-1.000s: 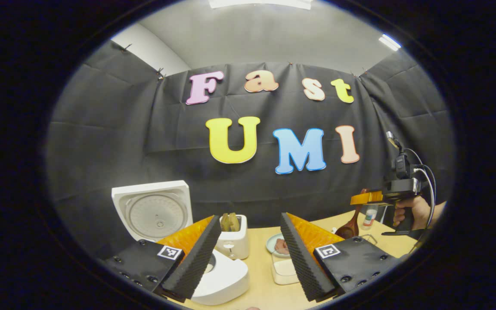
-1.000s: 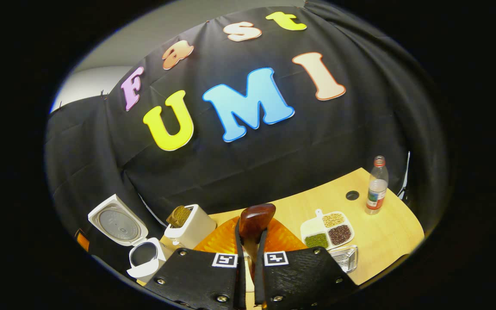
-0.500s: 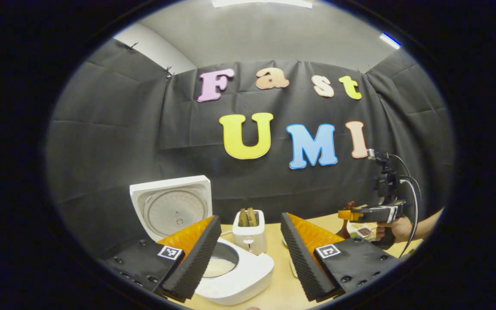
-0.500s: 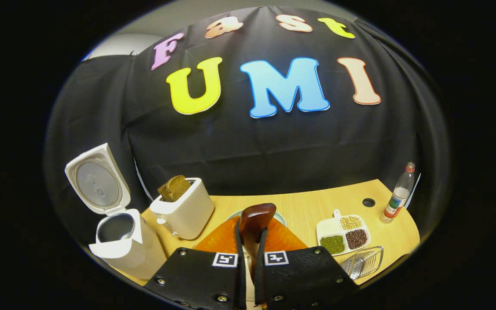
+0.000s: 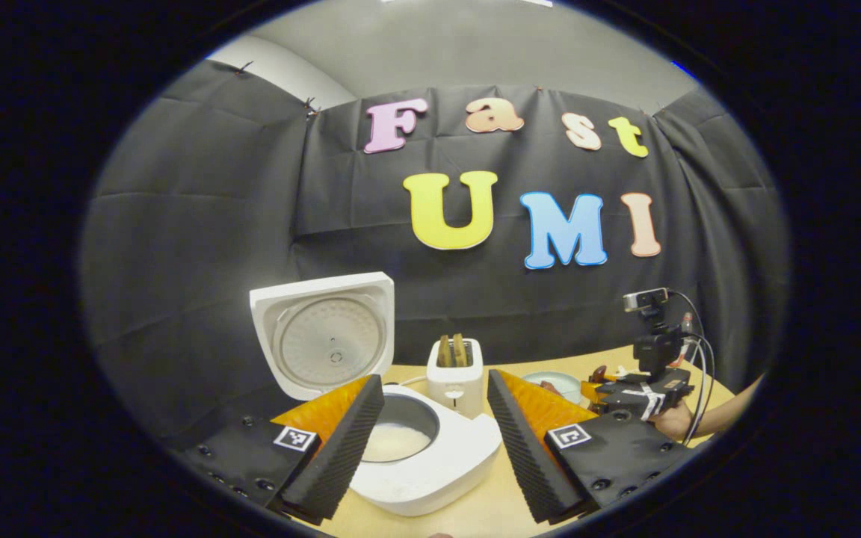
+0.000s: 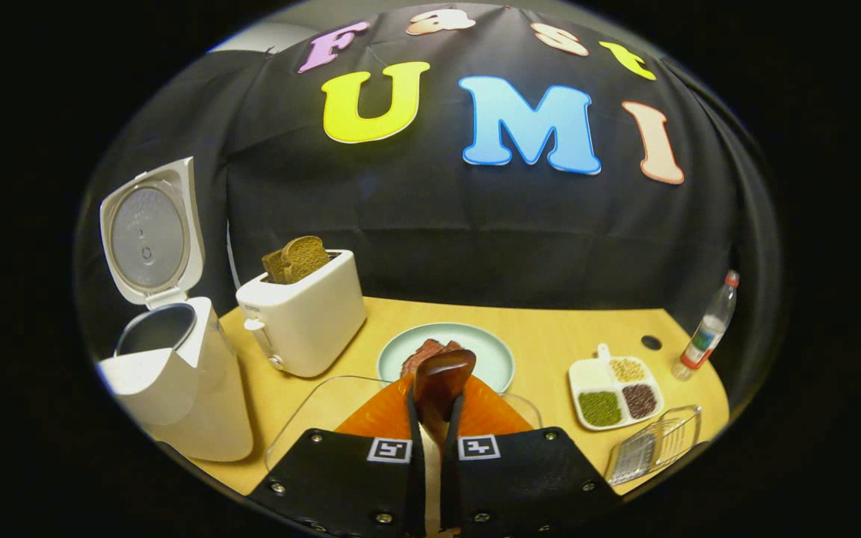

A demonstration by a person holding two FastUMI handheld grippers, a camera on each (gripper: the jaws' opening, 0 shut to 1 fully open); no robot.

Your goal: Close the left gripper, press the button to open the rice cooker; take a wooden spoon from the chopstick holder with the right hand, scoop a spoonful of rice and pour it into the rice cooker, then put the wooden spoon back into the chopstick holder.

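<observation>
Carrying the wooden spoon (image 6: pixel 442 381) clamped between its fingers, the right gripper (image 6: pixel 430 448) hovers above the clear rice container (image 6: pixel 311 415). Left gripper (image 5: pixel 430 441) fingers stand apart near the open rice cooker (image 5: pixel 408 448). Next: dip and scoop.

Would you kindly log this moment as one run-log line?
rice cooker: lid open | left claw: open, beside cooker | right claw: shut on wooden spoon, above clear container | chopstick holder: no spoon in it

Table (image 6: pixel 550 336) with rice cooker (image 6: pixel 176 388), toaster (image 6: pixel 303 317)
</observation>
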